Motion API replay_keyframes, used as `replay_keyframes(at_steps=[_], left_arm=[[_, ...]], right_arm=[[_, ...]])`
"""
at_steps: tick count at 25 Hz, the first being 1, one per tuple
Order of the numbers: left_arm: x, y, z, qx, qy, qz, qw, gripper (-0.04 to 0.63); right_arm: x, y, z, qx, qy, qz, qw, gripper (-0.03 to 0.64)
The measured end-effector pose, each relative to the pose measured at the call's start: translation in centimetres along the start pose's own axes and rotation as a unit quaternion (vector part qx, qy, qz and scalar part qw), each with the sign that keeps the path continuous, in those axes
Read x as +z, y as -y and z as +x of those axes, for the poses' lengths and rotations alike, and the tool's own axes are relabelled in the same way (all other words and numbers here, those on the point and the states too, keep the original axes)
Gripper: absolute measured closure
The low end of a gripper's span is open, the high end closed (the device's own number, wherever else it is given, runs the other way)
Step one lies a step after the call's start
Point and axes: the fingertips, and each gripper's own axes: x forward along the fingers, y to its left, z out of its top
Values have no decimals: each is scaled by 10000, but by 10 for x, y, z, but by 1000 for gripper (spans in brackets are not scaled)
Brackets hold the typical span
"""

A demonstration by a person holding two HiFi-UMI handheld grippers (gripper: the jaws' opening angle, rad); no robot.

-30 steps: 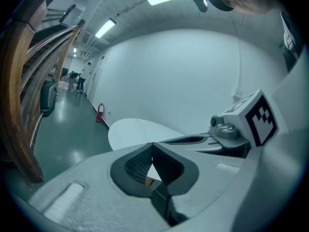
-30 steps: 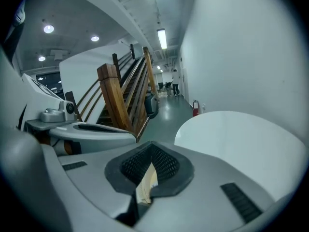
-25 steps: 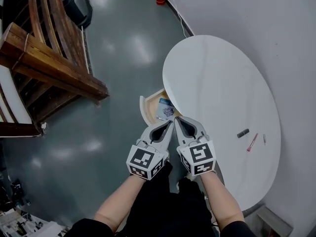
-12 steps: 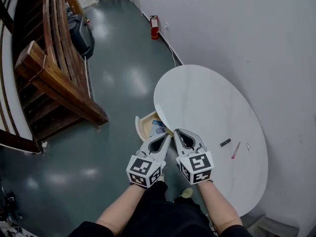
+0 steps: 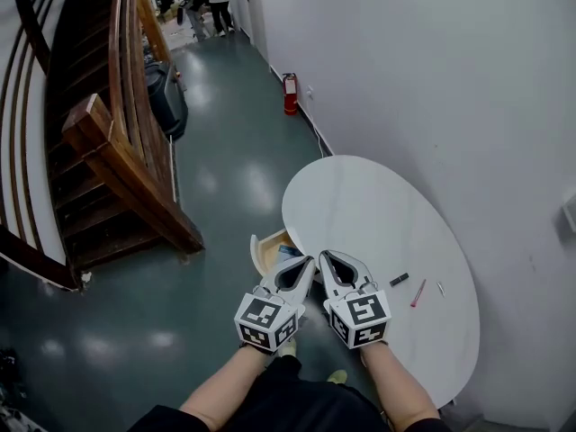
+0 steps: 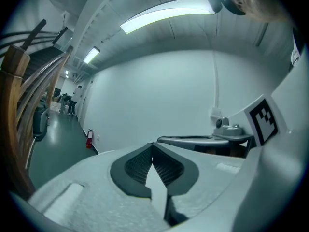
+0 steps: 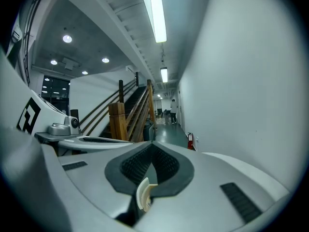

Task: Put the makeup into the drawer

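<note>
A white oval table (image 5: pixel 360 214) stands by the wall. On its right part lie a small dark makeup stick (image 5: pixel 399 279), a pink pencil (image 5: pixel 418 293) and a tiny silver piece (image 5: pixel 440 288). A pale wooden drawer (image 5: pixel 266 249) stands pulled out at the table's left edge, with a blue-and-white packet (image 5: pixel 288 252) inside. My left gripper (image 5: pixel 309 263) (image 6: pixel 152 146) and right gripper (image 5: pixel 327 256) (image 7: pixel 151 145) hang side by side over the table's near edge, next to the drawer. Both are shut with nothing between the jaws. A bit of the drawer rim (image 7: pixel 143 195) shows below the right jaws.
A wooden staircase (image 5: pixel 117 169) rises on the left over a glossy grey-green floor. A black bag (image 5: pixel 166 97) sits by the banister and a red fire extinguisher (image 5: pixel 290 94) stands by the white wall. A person (image 5: pixel 219 3) stands far down the corridor.
The head view has lifted and pulled back, so the corridor shows and the table looks smaller. Both grippers stay shut and side by side by the drawer.
</note>
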Motion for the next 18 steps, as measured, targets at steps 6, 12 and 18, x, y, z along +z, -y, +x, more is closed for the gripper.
replay_keyframes(at_steps=[6, 12, 18], left_arm=[[16, 29, -9, 43, 176, 157, 9997, 586], [17, 60, -9, -24, 220, 243, 9995, 586], [22, 77, -14, -53, 303, 299, 9991, 586]], right_arm=[[22, -2, -31, 53, 264, -111, 9996, 601], [29, 2, -61, 19, 382, -193, 9991, 601], [30, 1, -79, -11, 431, -236, 9988, 602]])
